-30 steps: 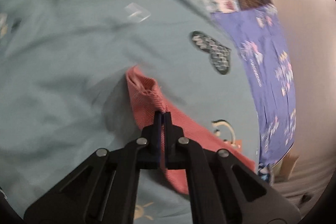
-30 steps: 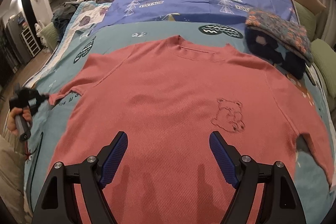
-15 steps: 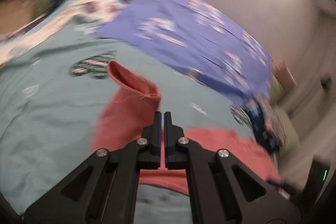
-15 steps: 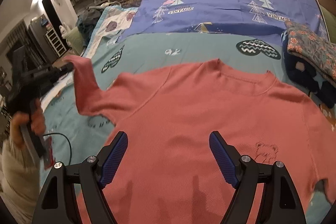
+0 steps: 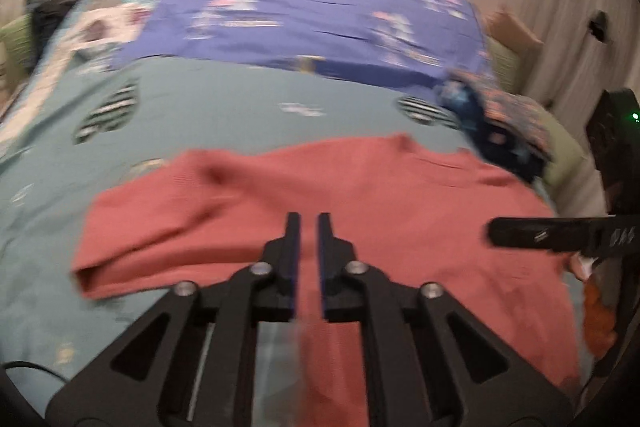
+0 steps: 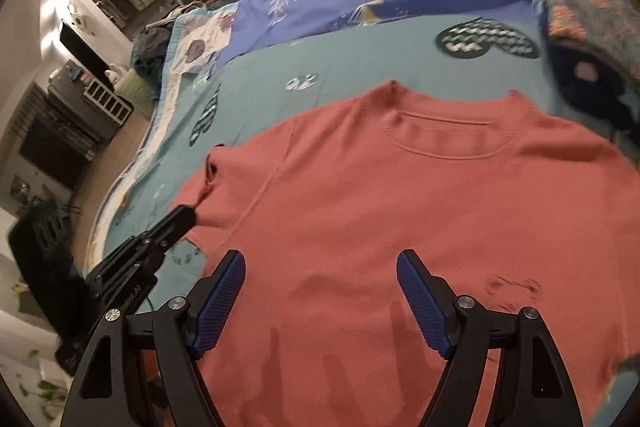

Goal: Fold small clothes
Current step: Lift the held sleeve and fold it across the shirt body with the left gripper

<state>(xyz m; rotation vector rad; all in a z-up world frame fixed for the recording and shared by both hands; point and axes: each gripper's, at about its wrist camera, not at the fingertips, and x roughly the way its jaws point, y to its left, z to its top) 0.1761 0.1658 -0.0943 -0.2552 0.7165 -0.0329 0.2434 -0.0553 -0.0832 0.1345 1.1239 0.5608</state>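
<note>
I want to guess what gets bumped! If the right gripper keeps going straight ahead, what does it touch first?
Probably the pink shirt: the open right gripper points across its middle toward the collar. Exact height above it is unclear.

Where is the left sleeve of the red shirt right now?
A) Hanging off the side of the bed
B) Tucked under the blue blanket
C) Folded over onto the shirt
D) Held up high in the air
C: in the left wrist view the left sleeve lies folded inward over the red shirt, with the left gripper right above it, jaws slightly apart.
</note>
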